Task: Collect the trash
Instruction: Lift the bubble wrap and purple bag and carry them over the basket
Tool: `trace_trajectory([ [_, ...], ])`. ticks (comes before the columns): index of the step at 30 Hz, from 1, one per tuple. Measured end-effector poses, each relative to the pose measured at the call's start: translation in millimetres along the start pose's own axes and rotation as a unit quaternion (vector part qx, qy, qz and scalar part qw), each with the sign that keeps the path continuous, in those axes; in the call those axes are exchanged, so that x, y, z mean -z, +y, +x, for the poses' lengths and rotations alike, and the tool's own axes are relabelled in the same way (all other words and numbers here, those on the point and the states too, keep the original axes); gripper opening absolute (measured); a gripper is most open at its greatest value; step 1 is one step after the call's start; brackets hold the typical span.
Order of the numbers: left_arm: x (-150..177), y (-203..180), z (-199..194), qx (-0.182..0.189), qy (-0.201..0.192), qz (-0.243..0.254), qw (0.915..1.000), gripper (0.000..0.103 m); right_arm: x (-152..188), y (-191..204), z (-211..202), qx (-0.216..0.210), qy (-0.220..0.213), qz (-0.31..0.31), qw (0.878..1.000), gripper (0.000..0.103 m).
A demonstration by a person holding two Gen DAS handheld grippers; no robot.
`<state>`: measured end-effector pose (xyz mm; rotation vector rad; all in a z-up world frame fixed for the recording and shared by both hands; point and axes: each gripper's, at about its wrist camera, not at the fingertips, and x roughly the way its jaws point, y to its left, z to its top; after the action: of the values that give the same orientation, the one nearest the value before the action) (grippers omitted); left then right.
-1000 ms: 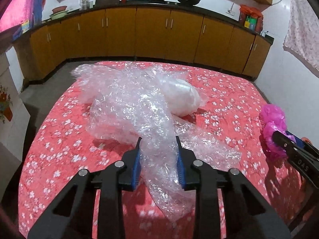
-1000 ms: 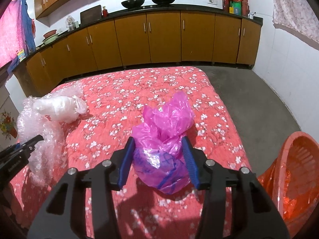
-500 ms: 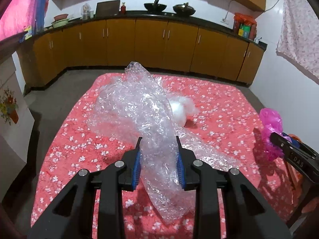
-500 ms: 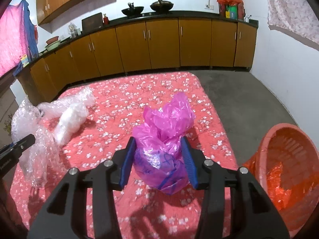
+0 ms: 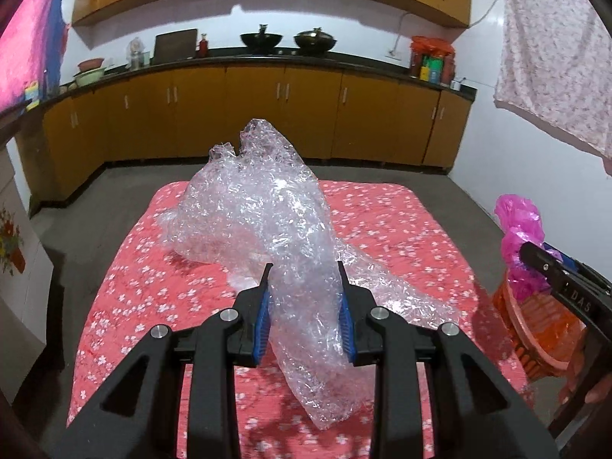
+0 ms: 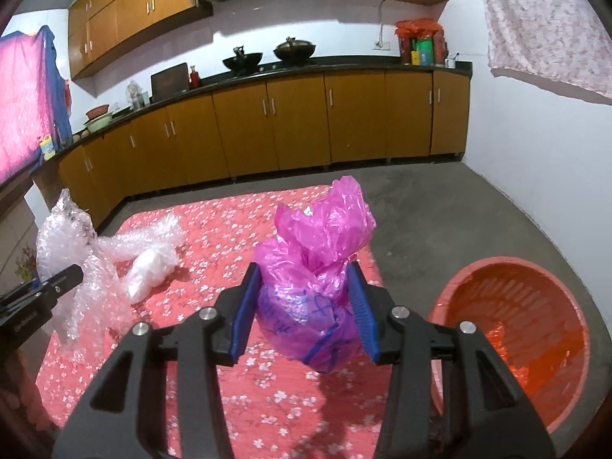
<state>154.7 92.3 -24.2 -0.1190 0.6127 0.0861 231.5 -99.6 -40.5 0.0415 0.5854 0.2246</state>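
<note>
Since a second ago, both loads lifted higher off the red floral counter (image 5: pixel 401 229): bubble wrap (image 5: pixel 275 206) now raised in a peak with only its far skirt and tail trailing on the cloth, pink bag (image 6: pixel 313 267) hoisted clear of the surface, and orange basket (image 6: pixel 528 329) come far more fully into the right wrist view.

Left gripper (image 5: pixel 304 294) clenched on the bubble wrap, blue pads pressing its narrow neck from 9 and 3 o'clock, bulk standing toward 12, a loose end hanging toward 6. White plastic bundle (image 6: pixel 147 271) lying on the counter among the wrap's far folds, seen at 9 o'clock from the right wrist.

Right gripper (image 6: pixel 304 302) clamped on the pink bag, jaws squeezing its rounded lower half marked with blue scribble, crumpled top flaring toward 12.

Basket on the floor at 4 o'clock of the right jaws, beside the counter's edge, lined with orange plastic film (image 6: pixel 508 348).
</note>
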Motion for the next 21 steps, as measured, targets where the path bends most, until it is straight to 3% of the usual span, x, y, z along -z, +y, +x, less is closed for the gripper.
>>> trace_trajectory([
  [21, -2, -93, 11, 0.089, 0.009, 0.072, 0.9934, 0.03, 9, -94, -42, 0.081, -0.022, 0.046, 0.995, 0.046],
])
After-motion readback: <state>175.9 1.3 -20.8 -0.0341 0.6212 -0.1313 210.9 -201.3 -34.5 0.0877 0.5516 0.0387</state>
